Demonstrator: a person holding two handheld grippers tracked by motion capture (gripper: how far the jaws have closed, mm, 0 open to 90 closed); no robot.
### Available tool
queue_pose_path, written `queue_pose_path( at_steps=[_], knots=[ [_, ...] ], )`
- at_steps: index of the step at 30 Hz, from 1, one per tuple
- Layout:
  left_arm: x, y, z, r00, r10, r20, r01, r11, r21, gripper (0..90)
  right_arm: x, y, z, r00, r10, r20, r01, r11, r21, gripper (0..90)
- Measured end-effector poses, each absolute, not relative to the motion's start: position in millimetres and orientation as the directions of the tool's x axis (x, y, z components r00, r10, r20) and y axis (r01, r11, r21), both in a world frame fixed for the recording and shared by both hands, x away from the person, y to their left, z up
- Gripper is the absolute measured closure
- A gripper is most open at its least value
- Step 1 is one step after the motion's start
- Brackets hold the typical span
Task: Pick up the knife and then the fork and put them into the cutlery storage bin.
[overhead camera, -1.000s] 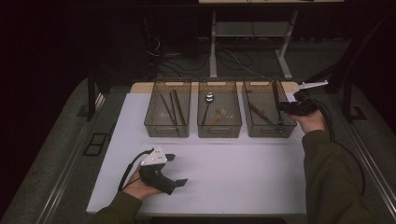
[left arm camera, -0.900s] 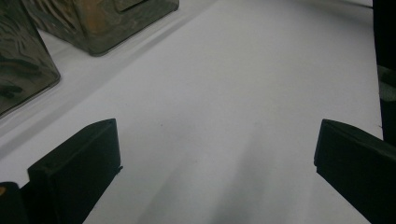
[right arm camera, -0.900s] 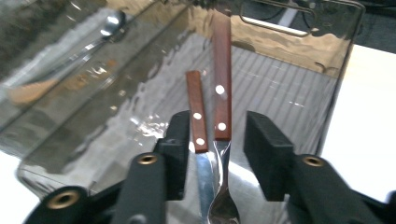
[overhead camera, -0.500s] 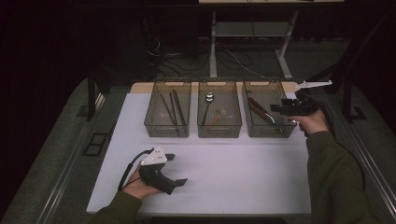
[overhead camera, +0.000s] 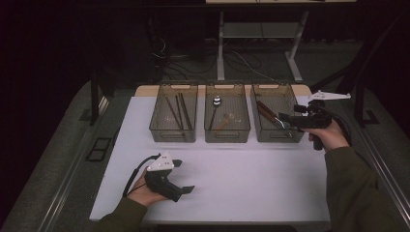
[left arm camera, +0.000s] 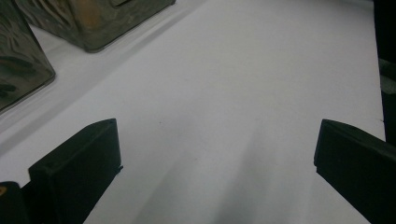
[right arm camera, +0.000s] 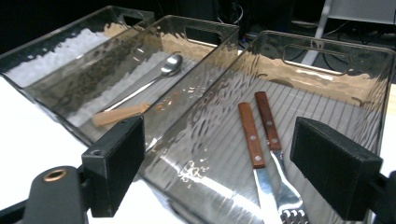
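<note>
A: High view first. Where do the two wooden-handled utensils [overhead camera: 267, 114] lie from the right tongs [overhead camera: 285, 117]?

B: They're in the right-hand bin [overhead camera: 276, 136], and the right tongs hang over its right side, pointing left across it, just beside the metal ends. The long axis of the utensils runs from far-left down to near-right, handles away, blades toward the tongs. The left tongs [overhead camera: 186, 189] rest low over the white surface [overhead camera: 251, 183], well apart from all three bins, so the right hand is clearly the nearer one.

A: Left gripper view?

B: Its jaws stand wide with nothing between them, just bare surface [left arm camera: 224, 107]. Corners of two bins sit at the upper left, far off.

A: And the right gripper view?

B: The right tongs [right arm camera: 243, 168] have just been opening; the jaws are wide now and hold nothing. The utensils [right arm camera: 261, 135] lie on the floor of the bin [right arm camera: 327, 56] below, side by side between the jaws, handles pointing away. A spoon [right arm camera: 140, 91] with a wooden handle lies in the next bin over.

A: So what does the next move turn on?

B: I'd judge the right hand either lifts clear or drops straight onto them; their axis runs along its line of sight, so the jaws would close across them.
</note>
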State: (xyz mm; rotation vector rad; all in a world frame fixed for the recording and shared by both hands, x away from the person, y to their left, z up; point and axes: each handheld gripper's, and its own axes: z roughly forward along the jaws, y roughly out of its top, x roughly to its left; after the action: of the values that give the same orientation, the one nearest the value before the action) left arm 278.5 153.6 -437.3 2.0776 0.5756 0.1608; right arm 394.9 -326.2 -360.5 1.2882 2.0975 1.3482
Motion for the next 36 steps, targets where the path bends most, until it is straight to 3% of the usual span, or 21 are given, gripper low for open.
queue_pose_path(
  at_steps=[18,36],
  knots=[
    [280.4,153.4,-438.3,0.866,0.487,-0.11,0.352,-0.44,0.826,0.2,332.5,-304.0,-384.4,-0.622,0.775,0.108,0.432,0.225,0.874,16.4],
    [280.1,154.4,-437.2,0.866,0.489,-0.101,0.35,-0.45,0.822,0.0,280.8,-295.9,-424.9,-0.676,0.731,0.098,0.435,0.287,0.854,13.7]
  ],
)
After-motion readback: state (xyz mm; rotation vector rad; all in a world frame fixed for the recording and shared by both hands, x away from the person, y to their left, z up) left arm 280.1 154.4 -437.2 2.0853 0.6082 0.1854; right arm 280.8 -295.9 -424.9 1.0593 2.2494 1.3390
